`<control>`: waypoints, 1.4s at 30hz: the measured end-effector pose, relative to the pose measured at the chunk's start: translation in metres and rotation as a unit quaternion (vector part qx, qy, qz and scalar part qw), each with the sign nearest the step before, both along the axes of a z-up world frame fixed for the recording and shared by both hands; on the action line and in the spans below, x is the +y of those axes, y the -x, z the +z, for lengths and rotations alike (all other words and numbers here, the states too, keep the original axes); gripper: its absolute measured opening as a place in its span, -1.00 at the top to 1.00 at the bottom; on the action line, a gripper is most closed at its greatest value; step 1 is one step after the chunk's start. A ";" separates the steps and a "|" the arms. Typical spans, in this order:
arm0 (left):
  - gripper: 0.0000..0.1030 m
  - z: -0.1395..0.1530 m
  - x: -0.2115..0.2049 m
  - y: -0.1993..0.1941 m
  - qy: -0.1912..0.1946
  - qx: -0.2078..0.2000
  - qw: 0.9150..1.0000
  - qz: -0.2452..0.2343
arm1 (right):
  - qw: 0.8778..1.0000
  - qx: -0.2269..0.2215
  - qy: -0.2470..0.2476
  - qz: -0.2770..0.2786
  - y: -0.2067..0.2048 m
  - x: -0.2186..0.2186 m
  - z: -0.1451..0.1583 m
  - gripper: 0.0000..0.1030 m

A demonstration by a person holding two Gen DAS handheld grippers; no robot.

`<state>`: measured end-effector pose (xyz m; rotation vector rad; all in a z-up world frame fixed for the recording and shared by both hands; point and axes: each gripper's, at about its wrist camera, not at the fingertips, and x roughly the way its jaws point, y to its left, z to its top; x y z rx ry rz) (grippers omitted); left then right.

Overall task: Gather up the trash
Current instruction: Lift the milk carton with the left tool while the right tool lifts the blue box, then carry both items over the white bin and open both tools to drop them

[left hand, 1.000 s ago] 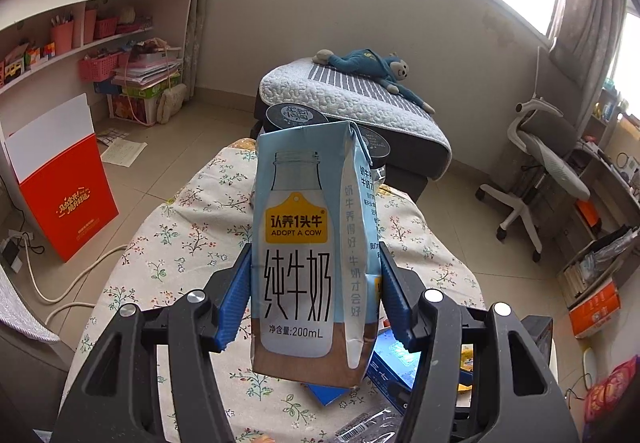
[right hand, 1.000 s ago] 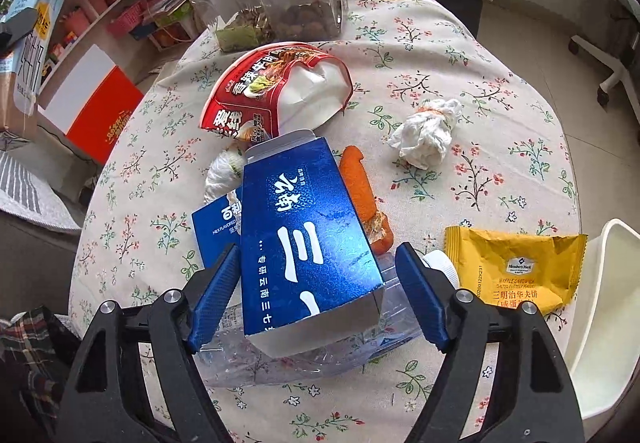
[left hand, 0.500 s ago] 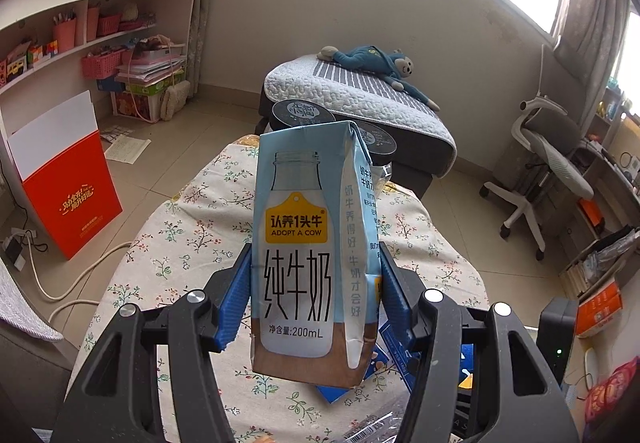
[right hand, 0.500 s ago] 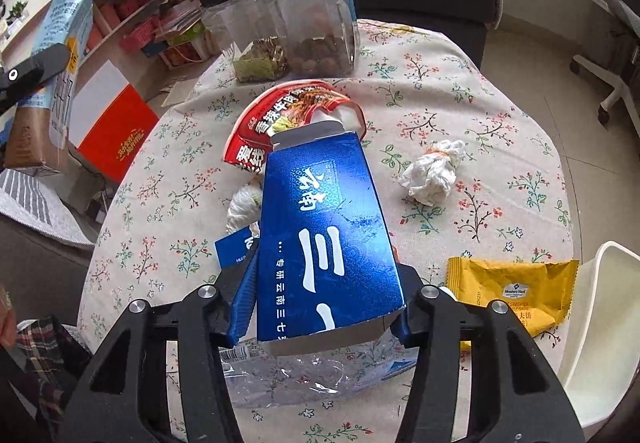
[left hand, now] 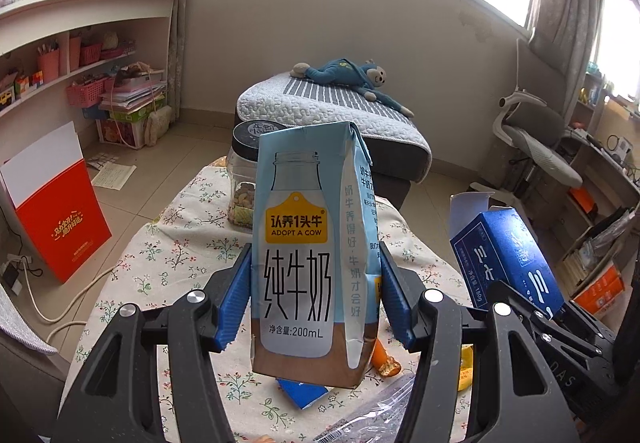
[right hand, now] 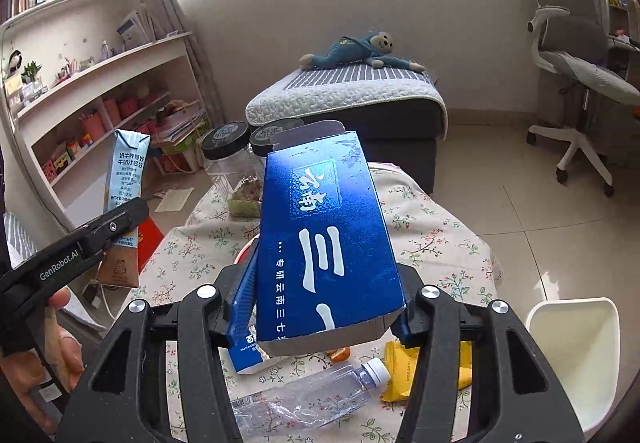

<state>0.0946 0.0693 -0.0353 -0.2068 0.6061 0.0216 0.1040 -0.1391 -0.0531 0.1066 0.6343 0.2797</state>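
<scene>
A pale blue milk carton (left hand: 308,243) stands upright between the blue pads of my left gripper (left hand: 315,267), which is shut on it above the table. My right gripper (right hand: 324,299) is shut on a dark blue cardboard box (right hand: 324,227) with an open end flap, held up off the table. In the left wrist view that blue box (left hand: 504,255) shows at the right. In the right wrist view the carton (right hand: 128,179) hangs at the left. On the floral tablecloth (right hand: 440,243) lie a crushed clear bottle (right hand: 312,399), a yellow packet (right hand: 400,367), a small blue box (right hand: 248,351) and orange peel (left hand: 384,361).
Two black-lidded jars (right hand: 224,147) stand at the table's far edge. A white bin (right hand: 576,351) sits beside the table on the right. Beyond are a bench with a plush toy (right hand: 352,51), shelves on the left and an office chair (right hand: 576,55). A hand (right hand: 60,343) holds the left gripper.
My right gripper closed on the blue box, lifted it off the table and tipped upward. The left gripper drifted slightly, still holding the carton.
</scene>
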 end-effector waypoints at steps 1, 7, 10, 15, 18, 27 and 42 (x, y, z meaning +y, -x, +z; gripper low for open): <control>-0.12 0.001 -0.004 0.000 -0.002 -0.002 1.000 -0.003 | 1.000 -0.006 0.001 -0.006 0.002 -0.003 0.002 0.01; -0.12 0.004 -0.029 0.001 -0.005 -0.011 1.000 -0.021 | 0.998 -0.039 0.018 -0.041 0.013 -0.022 0.010 0.01; -0.12 0.006 -0.043 0.001 -0.007 -0.016 0.999 -0.031 | 0.996 -0.053 0.028 -0.059 0.018 -0.033 0.014 0.01; -0.12 0.005 -0.069 0.003 -0.012 -0.019 0.998 -0.052 | 0.994 -0.059 0.031 -0.091 0.022 -0.058 0.017 0.01; -0.12 0.005 -0.085 0.004 -0.015 -0.021 0.998 -0.066 | 0.991 -0.062 0.035 -0.111 0.026 -0.074 0.017 0.01; -0.12 0.002 -0.141 0.007 -0.017 -0.027 0.993 -0.110 | 0.985 -0.057 0.047 -0.157 0.043 -0.119 0.014 0.00; -0.12 -0.019 -0.247 0.013 -0.038 -0.008 0.980 -0.195 | 0.961 0.036 0.071 -0.264 0.053 -0.222 -0.017 -0.02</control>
